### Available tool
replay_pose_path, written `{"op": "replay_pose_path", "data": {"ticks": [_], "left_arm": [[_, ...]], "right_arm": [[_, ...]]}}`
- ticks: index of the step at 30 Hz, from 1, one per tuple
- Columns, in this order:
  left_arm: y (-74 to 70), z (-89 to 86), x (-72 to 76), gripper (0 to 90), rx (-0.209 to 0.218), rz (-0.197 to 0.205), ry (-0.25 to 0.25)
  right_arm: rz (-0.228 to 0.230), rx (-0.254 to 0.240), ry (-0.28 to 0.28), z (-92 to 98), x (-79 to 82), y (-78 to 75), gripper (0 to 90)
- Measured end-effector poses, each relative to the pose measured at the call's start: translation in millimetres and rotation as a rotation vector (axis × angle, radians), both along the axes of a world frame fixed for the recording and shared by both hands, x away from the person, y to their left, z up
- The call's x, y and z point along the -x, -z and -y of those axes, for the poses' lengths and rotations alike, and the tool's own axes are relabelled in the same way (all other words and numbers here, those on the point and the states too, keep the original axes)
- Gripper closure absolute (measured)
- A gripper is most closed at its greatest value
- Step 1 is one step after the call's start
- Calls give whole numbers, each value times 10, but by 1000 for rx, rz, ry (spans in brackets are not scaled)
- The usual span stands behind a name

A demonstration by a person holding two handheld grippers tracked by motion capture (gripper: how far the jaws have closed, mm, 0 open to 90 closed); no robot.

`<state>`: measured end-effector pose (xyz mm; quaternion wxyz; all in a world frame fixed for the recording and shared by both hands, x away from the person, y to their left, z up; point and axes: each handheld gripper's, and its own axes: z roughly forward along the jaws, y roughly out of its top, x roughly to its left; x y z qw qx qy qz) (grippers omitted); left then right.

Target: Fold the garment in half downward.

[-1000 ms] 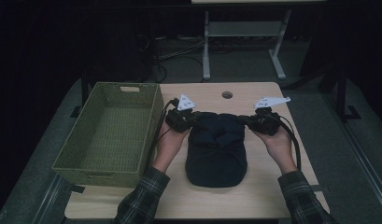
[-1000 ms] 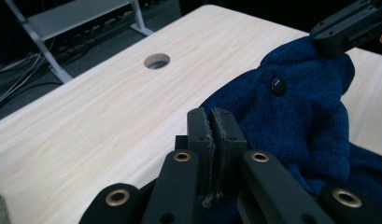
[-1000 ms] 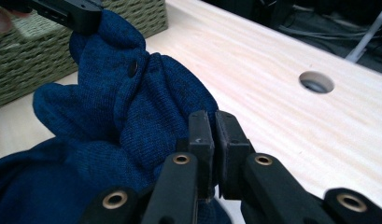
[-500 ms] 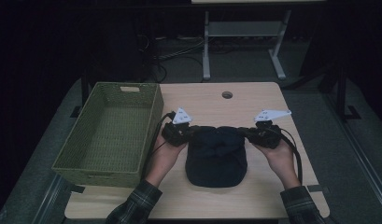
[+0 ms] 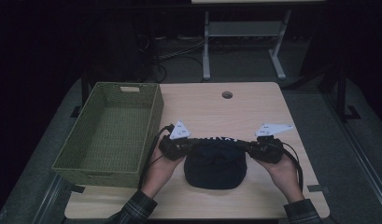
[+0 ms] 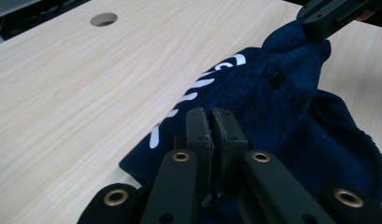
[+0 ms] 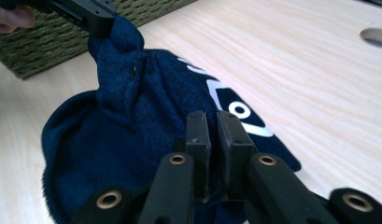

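On the table (image 5: 254, 107), a green woven basket (image 5: 111, 130) sits left of the dark blue towel (image 5: 215, 163). The left claw (image 6: 212, 122) pinches the towel's left corner; the right claw (image 7: 215, 123) pinches its right corner.

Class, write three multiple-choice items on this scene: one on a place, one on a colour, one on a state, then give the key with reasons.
1. Where is the basket?
A. left of the towel
B. right of the towel
C. on the towel

2. What colour is the towel?
A. red
B. navy
C. yellow

3. How is the left gripper?
A. wide open
B. lying in the basket
C. shut on the towel

Key: 1 A, in the high view it stands at the table's left edge; 2 B, dark blue cloth with white lettering; 3 C, its jaws pinch the cloth's edge.
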<state>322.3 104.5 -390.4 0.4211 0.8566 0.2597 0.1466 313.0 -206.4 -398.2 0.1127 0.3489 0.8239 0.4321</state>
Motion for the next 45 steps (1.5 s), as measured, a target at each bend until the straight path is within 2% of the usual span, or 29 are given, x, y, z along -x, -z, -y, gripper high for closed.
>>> {"op": "replay_pose_path", "data": {"ticks": [8,17,20,23,25,29,31,35,38,41,45], "left_arm": [[110,-44,187,844,-20,-32,22],[221,-76,358,788,-18,-67,31],[200,-112,411,698,-1,-62,23],[114,-156,427,676,10,-41,20],[37,-173,429,679,33,-23,13],[-63,-183,412,713,49,-3,18],[-74,-176,375,752,64,-12,26],[-5,-129,281,837,67,-45,40],[70,-76,251,857,55,-62,50],[140,-39,273,864,39,-76,68],[211,-33,345,863,14,-87,81]], "right_arm": [[-15,14,-14,-36,178,115,801],[-53,12,-36,-42,383,215,772],[-60,-3,-42,-29,433,217,724],[-43,-34,-51,-10,480,115,703],[-32,-43,-54,-1,493,43,702],[-3,-61,-51,39,523,-86,701],[2,-64,-42,62,519,-104,725],[-22,-38,-11,99,425,15,794],[-52,-17,11,97,374,147,831],[-75,-7,-2,60,386,221,838],[-72,11,-40,-51,483,257,838]]}}
